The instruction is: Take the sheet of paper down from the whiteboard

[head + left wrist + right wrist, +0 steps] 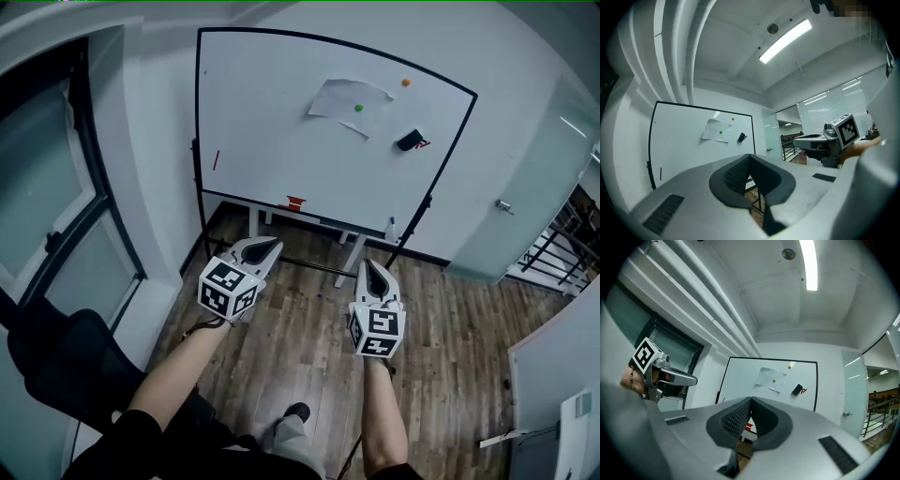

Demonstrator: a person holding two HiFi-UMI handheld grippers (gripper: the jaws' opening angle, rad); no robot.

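Glass fills the window at far left; next to it the left claw is held level and clenched on nothing, its pads meeting at the tip; beyond it the whiteboard stands on its legs by the wall, well apart from both claws; the sheet of paper hangs high on the board's right half, pinned by a green magnet, with an orange magnet and a black eraser near it; the right claw is likewise clenched and empty. I'd worry that tugging the sheet with the magnet on it would tear the paper or flick the magnet off; a hard push might rock the stand. Only the head view shows the wood floor and the gap to the board; each gripper view shows the other claw alongside and a ceiling lamp, which the head view lacks.
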